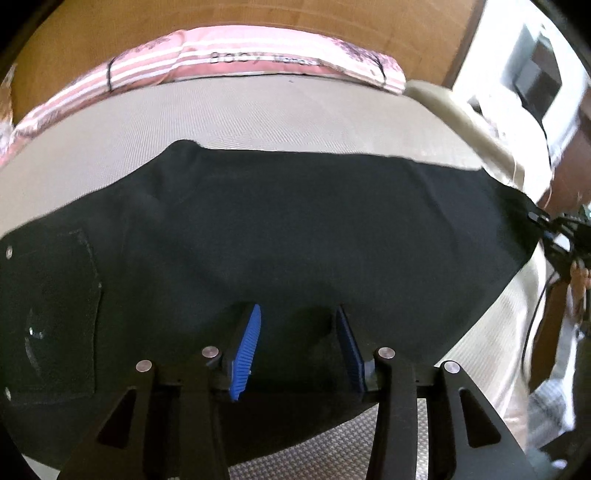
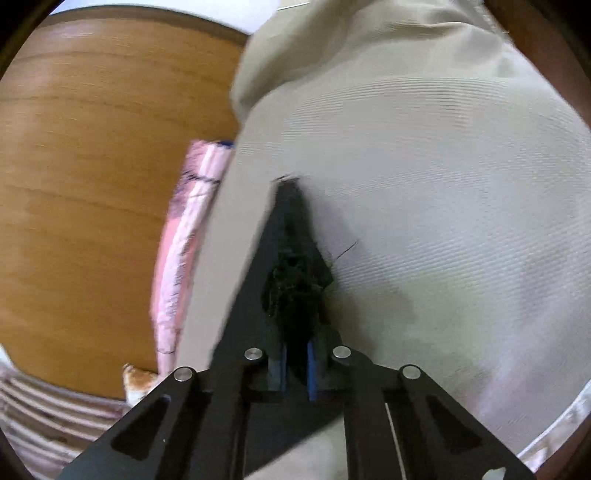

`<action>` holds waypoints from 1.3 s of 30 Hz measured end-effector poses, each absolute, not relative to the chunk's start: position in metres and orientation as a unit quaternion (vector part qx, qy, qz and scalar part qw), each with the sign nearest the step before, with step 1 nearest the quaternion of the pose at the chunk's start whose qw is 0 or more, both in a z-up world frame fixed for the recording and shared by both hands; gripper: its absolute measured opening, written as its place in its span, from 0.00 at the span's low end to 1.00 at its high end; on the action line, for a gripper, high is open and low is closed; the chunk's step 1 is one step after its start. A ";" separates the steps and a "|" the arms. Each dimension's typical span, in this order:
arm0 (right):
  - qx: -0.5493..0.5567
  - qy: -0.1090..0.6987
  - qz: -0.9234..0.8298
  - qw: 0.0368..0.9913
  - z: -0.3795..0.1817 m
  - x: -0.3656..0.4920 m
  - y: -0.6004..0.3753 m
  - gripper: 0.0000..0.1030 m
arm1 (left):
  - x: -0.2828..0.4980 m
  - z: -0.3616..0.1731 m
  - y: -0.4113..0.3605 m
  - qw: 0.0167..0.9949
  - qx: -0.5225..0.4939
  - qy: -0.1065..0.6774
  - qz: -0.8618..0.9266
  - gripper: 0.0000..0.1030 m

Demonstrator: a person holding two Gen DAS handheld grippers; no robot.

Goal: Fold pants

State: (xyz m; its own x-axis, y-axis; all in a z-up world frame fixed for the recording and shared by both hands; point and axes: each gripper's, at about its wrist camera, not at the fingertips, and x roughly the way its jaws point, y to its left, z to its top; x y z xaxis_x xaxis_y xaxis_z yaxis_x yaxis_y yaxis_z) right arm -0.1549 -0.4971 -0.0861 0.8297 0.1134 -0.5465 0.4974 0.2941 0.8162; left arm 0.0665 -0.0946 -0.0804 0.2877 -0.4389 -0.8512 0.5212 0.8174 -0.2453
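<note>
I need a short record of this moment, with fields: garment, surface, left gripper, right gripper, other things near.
garment: black pants, spread flat, a back pocket showing
surface: beige bed cover
left gripper: left gripper open above the near edge of the pants, blue pads apart, nothing pressed between them
right gripper: right gripper shut on a bunched end of the black cloth
other things near: pink striped pillow along the far edge, against a wooden board

Your pants [image 1: 280,236] are matt black woven cloth. Beneath them the bed [image 1: 258,114] wears ribbed beige fabric. At twelve o'clock lies a striped pink pillow [image 1: 229,59], soft cotton, against a smooth wooden headboard [image 1: 258,18].
</note>
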 end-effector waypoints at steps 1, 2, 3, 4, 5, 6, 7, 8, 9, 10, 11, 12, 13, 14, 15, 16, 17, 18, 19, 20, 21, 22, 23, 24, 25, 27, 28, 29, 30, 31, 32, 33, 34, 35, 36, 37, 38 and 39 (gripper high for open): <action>0.573 0.266 -0.113 0.767 -0.078 -0.144 -0.489 0.09 | 0.068 -0.078 -0.090 0.804 0.031 0.515 -0.295 0.43; 0.569 0.269 -0.100 0.771 -0.072 -0.135 -0.481 0.09 | 0.070 -0.075 -0.085 0.808 0.023 0.512 -0.291 0.43; 0.566 0.271 -0.083 0.774 -0.066 -0.124 -0.473 0.09 | 0.072 -0.072 -0.080 0.811 0.017 0.510 -0.287 0.43; 0.560 0.277 -0.065 0.778 -0.058 -0.110 -0.461 0.09 | 0.073 -0.069 -0.075 0.814 0.011 0.507 -0.282 0.43; 0.552 0.283 -0.052 0.782 -0.053 -0.099 -0.451 0.09 | 0.075 -0.066 -0.069 0.817 0.005 0.505 -0.279 0.43; 0.543 0.293 -0.033 0.786 -0.048 -0.083 -0.436 0.09 | 0.077 -0.062 -0.063 0.820 -0.002 0.502 -0.275 0.43; 0.538 0.300 -0.018 0.787 -0.044 -0.072 -0.426 0.09 | 0.078 -0.059 -0.057 0.823 -0.008 0.500 -0.271 0.43; 0.533 0.307 -0.002 0.788 -0.042 -0.060 -0.413 0.09 | 0.080 -0.056 -0.051 0.826 -0.013 0.497 -0.267 0.43; 0.526 0.315 0.014 0.790 -0.039 -0.048 -0.399 0.09 | 0.081 -0.053 -0.043 0.829 -0.020 0.494 -0.261 0.43; 0.517 0.326 0.031 0.791 -0.037 -0.035 -0.384 0.09 | 0.082 -0.051 -0.037 0.831 -0.025 0.492 -0.257 0.43; 0.507 0.336 0.046 0.792 -0.037 -0.023 -0.369 0.09 | 0.082 -0.050 -0.032 0.833 -0.030 0.491 -0.253 0.43; 0.499 0.347 0.060 0.792 -0.037 -0.012 -0.354 0.09 | 0.082 -0.048 -0.025 0.834 -0.038 0.490 -0.249 0.43; 0.490 0.361 0.079 0.790 -0.038 0.000 -0.336 0.09 | 0.083 -0.048 -0.019 0.835 -0.043 0.490 -0.246 0.43; 0.482 0.374 0.093 0.787 -0.040 0.009 -0.319 0.09 | 0.083 -0.048 -0.015 0.836 -0.047 0.491 -0.243 0.43; 0.473 0.385 0.103 0.786 -0.042 0.016 -0.305 0.09 | 0.083 -0.047 -0.008 0.837 -0.052 0.490 -0.238 0.43; 0.458 0.402 0.116 0.784 -0.046 0.025 -0.286 0.09 | 0.084 -0.047 -0.006 0.837 -0.056 0.491 -0.236 0.43; 0.447 0.415 0.125 0.783 -0.050 0.029 -0.272 0.09 | 0.083 -0.048 -0.002 0.836 -0.061 0.492 -0.235 0.43; 0.438 0.429 0.135 0.779 -0.054 0.034 -0.256 0.09 | 0.082 -0.049 0.002 0.835 -0.066 0.493 -0.234 0.43; 0.431 0.443 0.149 0.772 -0.060 0.036 -0.239 0.09 | 0.082 -0.051 0.006 0.834 -0.071 0.495 -0.233 0.43; 0.422 0.456 0.160 0.767 -0.065 0.038 -0.225 0.09 | 0.082 -0.052 0.008 0.833 -0.074 0.497 -0.233 0.43; 0.410 0.466 0.165 0.766 -0.070 0.036 -0.214 0.09 | 0.081 -0.052 0.011 0.831 -0.079 0.500 -0.232 0.43; 0.388 0.479 0.165 0.770 -0.076 0.036 -0.199 0.09 | 0.081 -0.053 0.013 0.829 -0.082 0.501 -0.233 0.43; 0.372 0.490 0.169 0.770 -0.080 0.036 -0.190 0.09 | 0.080 -0.053 0.015 0.828 -0.086 0.502 -0.234 0.43; 0.363 0.499 0.173 0.768 -0.084 0.037 -0.183 0.09 | 0.081 -0.053 0.015 0.827 -0.089 0.503 -0.237 0.43; 0.349 0.509 0.175 0.767 -0.089 0.037 -0.175 0.09 | 0.080 -0.052 0.017 0.825 -0.092 0.503 -0.240 0.43; 0.312 0.524 0.174 0.773 -0.096 0.034 -0.163 0.09 | 0.079 -0.051 0.018 0.822 -0.099 0.503 -0.246 0.43; 0.298 0.529 0.174 0.776 -0.098 0.034 -0.157 0.10 | 0.080 -0.050 0.017 0.820 -0.103 0.505 -0.251 0.43; 0.289 0.531 0.172 0.778 -0.100 0.033 -0.155 0.11 | 0.081 -0.051 0.016 0.817 -0.107 0.507 -0.255 0.43; 0.284 0.532 0.169 0.779 -0.100 0.033 -0.154 0.13 | 0.082 -0.051 0.015 0.812 -0.114 0.511 -0.260 0.43; 0.283 0.534 0.168 0.779 -0.099 0.032 -0.152 0.19 | 0.082 -0.051 0.013 0.808 -0.117 0.514 -0.264 0.43; 0.284 0.537 0.172 0.776 -0.097 0.032 -0.151 0.25 | 0.083 -0.052 0.012 0.804 -0.120 0.516 -0.268 0.43; 0.284 0.538 0.177 0.774 -0.095 0.030 -0.152 0.35 | 0.083 -0.052 0.009 0.800 -0.124 0.520 -0.273 0.43; 0.282 0.535 0.177 0.776 -0.092 0.029 -0.154 0.44 | 0.082 -0.051 0.008 0.797 -0.128 0.522 -0.277 0.43; 0.282 0.530 0.174 0.781 -0.087 0.026 -0.157 0.47 | 0.083 -0.051 0.006 0.792 -0.133 0.525 -0.283 0.43; 0.284 0.522 0.171 0.786 -0.082 0.021 -0.162 0.48 | 0.083 -0.051 0.005 0.785 -0.140 0.529 -0.290 0.43; 0.292 0.514 0.168 0.789 -0.077 0.018 -0.168 0.49 | 0.083 -0.052 0.004 0.775 -0.151 0.536 -0.298 0.43; 0.301 0.504 0.163 0.793 -0.072 0.014 -0.175 0.49 | 0.084 -0.053 0.003 0.765 -0.161 0.543 -0.305 0.43; 0.312 0.494 0.156 0.796 -0.069 0.008 -0.185 0.50 | 0.085 -0.056 0.002 0.750 -0.179 0.554 -0.315 0.43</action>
State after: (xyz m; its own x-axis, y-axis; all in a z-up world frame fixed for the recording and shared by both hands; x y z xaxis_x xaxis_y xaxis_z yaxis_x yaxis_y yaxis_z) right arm 0.0083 -0.1846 -0.0690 0.4625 0.5569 -0.6899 0.0599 0.7567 0.6510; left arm 0.0849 0.0020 -0.0559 0.1878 -0.6702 -0.7180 0.2729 0.7378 -0.6173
